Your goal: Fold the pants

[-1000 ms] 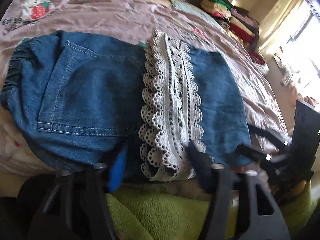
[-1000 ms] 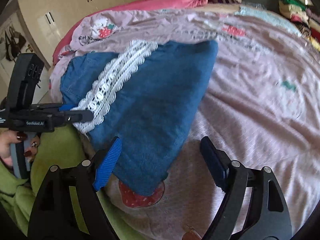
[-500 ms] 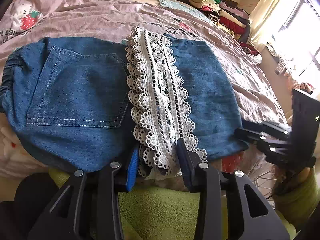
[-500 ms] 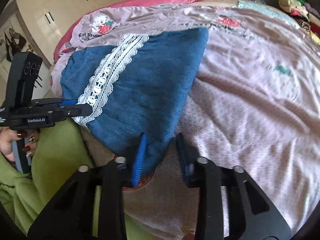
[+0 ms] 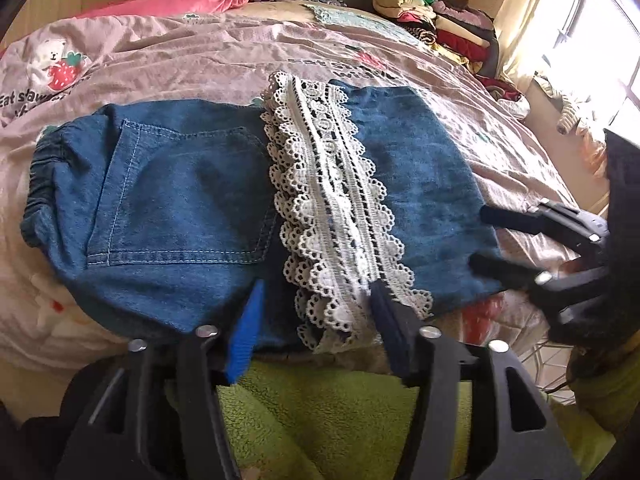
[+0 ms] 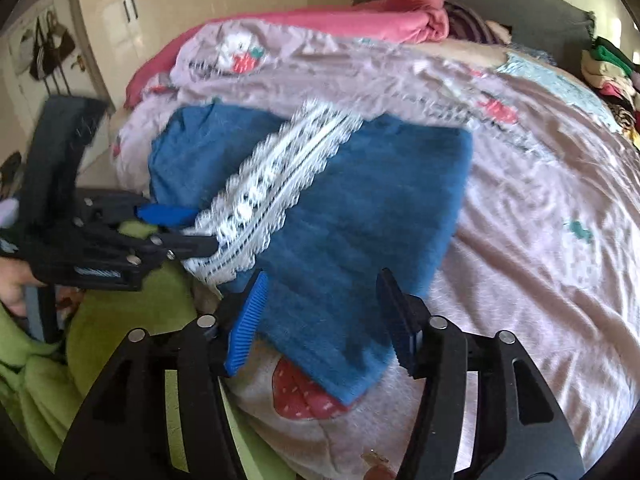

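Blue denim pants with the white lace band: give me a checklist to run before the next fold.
1. Blue denim pants lie flat on the pink strawberry-print bedsheet: ok.
2. White lace band smooth, not bunched: ok.
3. Left gripper astride the lace hem, jaws apart: ok, but nothing gripped.
4. Right gripper astride the denim's near corner, jaws apart: ok, nothing gripped.
5. Layers under the top one aligned: cannot tell.
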`<state>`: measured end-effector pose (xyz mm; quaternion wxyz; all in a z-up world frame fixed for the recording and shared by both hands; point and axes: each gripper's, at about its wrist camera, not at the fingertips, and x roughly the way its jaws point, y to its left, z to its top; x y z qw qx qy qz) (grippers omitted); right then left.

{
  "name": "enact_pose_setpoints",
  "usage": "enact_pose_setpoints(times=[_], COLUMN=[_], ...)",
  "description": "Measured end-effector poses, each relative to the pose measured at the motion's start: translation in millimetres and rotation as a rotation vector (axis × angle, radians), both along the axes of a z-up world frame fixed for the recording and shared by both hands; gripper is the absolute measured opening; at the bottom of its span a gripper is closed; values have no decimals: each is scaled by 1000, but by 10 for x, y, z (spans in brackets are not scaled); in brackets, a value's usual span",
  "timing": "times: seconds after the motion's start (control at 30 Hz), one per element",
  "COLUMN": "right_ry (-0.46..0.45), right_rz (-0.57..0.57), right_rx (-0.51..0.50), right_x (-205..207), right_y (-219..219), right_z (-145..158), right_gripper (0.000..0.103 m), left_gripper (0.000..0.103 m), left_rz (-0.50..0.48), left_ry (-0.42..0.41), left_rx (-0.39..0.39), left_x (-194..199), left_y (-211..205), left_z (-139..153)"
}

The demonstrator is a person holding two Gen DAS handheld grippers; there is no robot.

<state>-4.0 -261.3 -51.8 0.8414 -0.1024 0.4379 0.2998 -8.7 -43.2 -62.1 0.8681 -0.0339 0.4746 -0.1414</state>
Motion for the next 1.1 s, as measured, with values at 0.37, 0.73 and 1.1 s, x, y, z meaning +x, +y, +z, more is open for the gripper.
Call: enact_pose_setpoints(times=[0.37, 0.73, 1.1], right_ry=[6, -41, -114], right_rz=[-38, -71, -88], right_rx=[25, 84, 105], right_x=[-43, -87, -96], right_y=[-64, -156, -149], right_z=[1, 334, 692], right_gripper=[57, 76, 86], left_gripper=[61, 63, 73], left_rz=[1, 56, 120], left_ry=[-26, -96, -127], left_rx=[-4, -5, -19], left_x=[-35, -152, -211], left_y=[64, 273, 535], left_z=[84, 381, 532])
